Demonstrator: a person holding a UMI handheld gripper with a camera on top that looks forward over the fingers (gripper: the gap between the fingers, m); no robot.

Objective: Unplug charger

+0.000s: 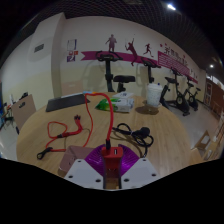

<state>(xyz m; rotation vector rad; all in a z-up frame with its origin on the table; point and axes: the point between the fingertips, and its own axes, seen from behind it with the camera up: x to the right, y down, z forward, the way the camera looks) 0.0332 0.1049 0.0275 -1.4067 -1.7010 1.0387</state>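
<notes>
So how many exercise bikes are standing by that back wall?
3: one exercise bike beyond the red cable, two more side by side farther along the wall. Others may be hidden.

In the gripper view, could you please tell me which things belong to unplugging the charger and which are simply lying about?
Belonging to the job:
- gripper, fingers open
- red cable, running ahead of the fingers across the wooden table

Just lying about:
- black cable coiled beyond the fingers
- dark flat board farther back
- exercise bikes along the wall

No plug or socket is clearly visible.
</notes>
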